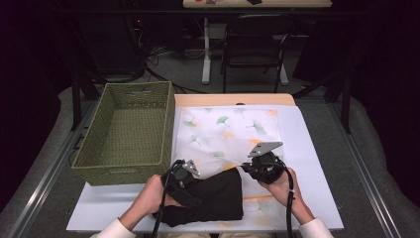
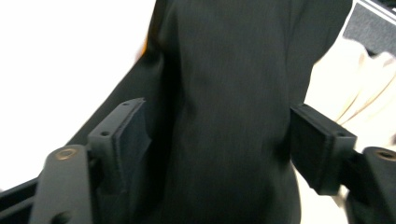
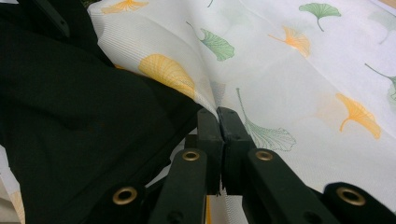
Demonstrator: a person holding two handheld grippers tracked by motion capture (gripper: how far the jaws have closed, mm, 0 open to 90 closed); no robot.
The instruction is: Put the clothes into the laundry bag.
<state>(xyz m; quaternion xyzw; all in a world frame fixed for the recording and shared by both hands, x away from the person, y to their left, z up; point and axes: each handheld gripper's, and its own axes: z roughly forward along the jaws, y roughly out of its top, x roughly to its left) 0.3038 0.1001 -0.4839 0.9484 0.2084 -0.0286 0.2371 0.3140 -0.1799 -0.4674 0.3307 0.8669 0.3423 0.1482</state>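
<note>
Thin leaf-print cloth being pinched over soft black fabric
Right gripper is nipping the cloth's edge; left gripper is straddling the fabric, jaws spread

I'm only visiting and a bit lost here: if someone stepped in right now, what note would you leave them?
Left gripper: jaws open either side of the folded black garment, not pressing it.
Right gripper: shut on the edge of the leaf-print cloth, lifting it at the garment.
Garment lies at the near edge of the table; woven basket stands at the left, nothing in it.
Done: garment folded.
Left, probably: wrapping or moving it.
</note>
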